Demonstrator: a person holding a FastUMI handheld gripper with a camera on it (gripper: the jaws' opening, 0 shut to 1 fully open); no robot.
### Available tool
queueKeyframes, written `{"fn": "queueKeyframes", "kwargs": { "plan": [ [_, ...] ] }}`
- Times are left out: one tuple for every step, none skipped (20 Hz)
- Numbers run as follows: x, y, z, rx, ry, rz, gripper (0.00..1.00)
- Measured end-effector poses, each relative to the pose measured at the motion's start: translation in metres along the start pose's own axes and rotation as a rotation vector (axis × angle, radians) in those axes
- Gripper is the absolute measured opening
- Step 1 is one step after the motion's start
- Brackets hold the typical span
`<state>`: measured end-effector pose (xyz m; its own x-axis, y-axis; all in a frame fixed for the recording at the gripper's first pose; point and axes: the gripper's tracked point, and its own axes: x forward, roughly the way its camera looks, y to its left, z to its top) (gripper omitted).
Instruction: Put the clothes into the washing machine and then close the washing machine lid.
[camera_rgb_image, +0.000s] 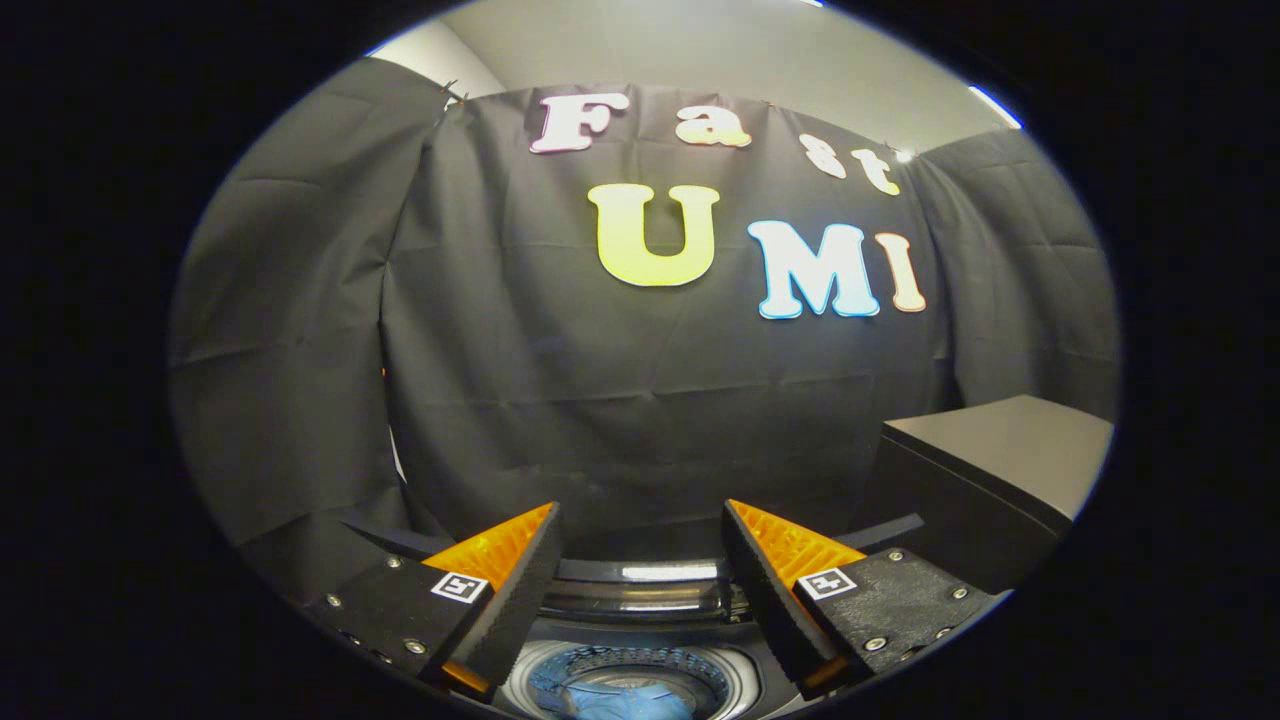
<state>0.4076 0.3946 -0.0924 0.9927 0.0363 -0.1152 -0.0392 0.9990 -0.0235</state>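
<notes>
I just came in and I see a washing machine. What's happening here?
A person is holding a grabbing tool above a top-loading washing machine. The tool's two fingers are spread open with nothing between them. Below them, the drum is open, and something blue, probably clothing, already lies inside. The lid stands up at the back, just beyond the fingers, not yet closed. A dark cabinet stands to the right.

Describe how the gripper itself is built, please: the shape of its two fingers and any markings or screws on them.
The gripper has two wedge-shaped fingers that taper to points, with ribbed faces. Each finger sits on a flat, rough-textured plate fixed with small round screws. Each plate carries a small square black-and-white marker.
</notes>
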Motion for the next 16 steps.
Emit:
{"fn": "queueKeyframes", "kwargs": {
  "plan": [
    [-0.001, 0.0, -0.001, -0.001, 0.001, -0.005, 0.97],
    [0.0, 0.0, -0.002, -0.012, 0.002, -0.009, 0.97],
    [-0.001, 0.0, -0.003, -0.018, 0.005, -0.014, 0.97],
    [-0.004, 0.002, -0.007, -0.018, 0.012, -0.014, 0.97],
    [-0.009, 0.003, -0.011, -0.017, 0.019, -0.014, 0.97],
    [-0.017, 0.004, -0.015, -0.019, 0.026, -0.015, 0.97],
    [-0.024, 0.005, -0.019, -0.018, 0.032, -0.018, 0.97],
    [-0.029, 0.006, -0.026, -0.018, 0.042, -0.018, 0.97],
    [-0.034, 0.008, -0.035, -0.018, 0.058, -0.014, 0.97],
    [-0.038, 0.011, -0.046, -0.026, 0.086, -0.012, 0.96],
    [-0.045, 0.014, -0.058, -0.039, 0.114, -0.005, 0.96],
    [-0.052, 0.019, -0.066, -0.053, 0.128, 0.006, 0.96],
    [-0.059, 0.023, -0.071, -0.069, 0.131, 0.014, 0.96],
    [-0.064, 0.026, -0.074, -0.084, 0.128, 0.023, 0.96],
    [-0.069, 0.029, -0.076, -0.092, 0.127, 0.03, 0.96],
    [-0.072, 0.03, -0.08, -0.094, 0.129, 0.037, 0.96]
  ]
}}
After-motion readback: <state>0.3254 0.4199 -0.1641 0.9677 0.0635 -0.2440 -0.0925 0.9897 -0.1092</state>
